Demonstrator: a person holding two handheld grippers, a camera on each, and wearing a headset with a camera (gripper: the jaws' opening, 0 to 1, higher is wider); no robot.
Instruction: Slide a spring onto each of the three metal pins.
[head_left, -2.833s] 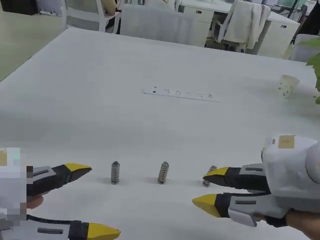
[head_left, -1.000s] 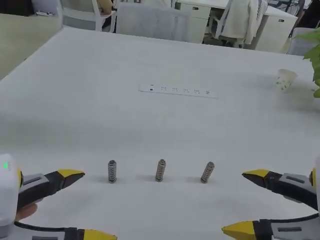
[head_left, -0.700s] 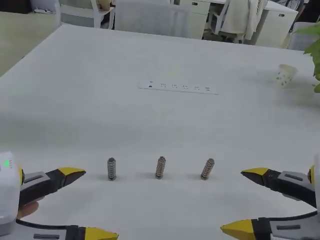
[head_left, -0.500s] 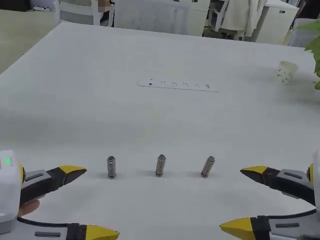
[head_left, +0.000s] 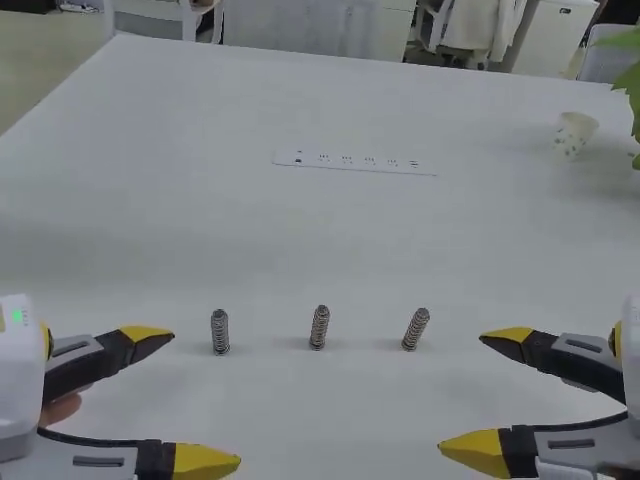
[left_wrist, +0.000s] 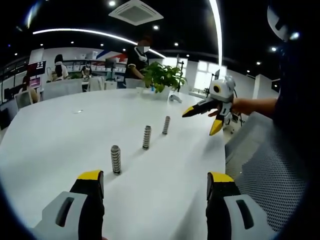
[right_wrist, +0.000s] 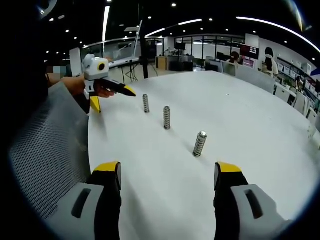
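Three metal pins stand in a row on the white table (head_left: 300, 230), each with a spring around it: the left one (head_left: 220, 332), the middle one (head_left: 319, 328) and the right one (head_left: 416, 329), which leans a little. My left gripper (head_left: 190, 398) is open at the lower left, level with the row, nothing between its yellow-tipped fingers. My right gripper (head_left: 487, 396) is open at the lower right, also holding nothing. The left gripper view shows the three sprung pins (left_wrist: 116, 159) ahead and the right gripper (left_wrist: 202, 118) beyond. In the right gripper view the leaning pin (right_wrist: 200, 144) is nearest.
A white power strip (head_left: 354, 162) lies mid-table. A paper cup (head_left: 575, 134) and green plant leaves (head_left: 632, 90) are at the far right. Chairs and desks stand past the table's far edge. A mesh chair seat (right_wrist: 45, 155) sits beside the table's near edge.
2.8 s ago the right gripper's fingers were at the right pin; it has since drawn back right and lower, open. The left gripper has hardly moved. The camera has tilted slightly.
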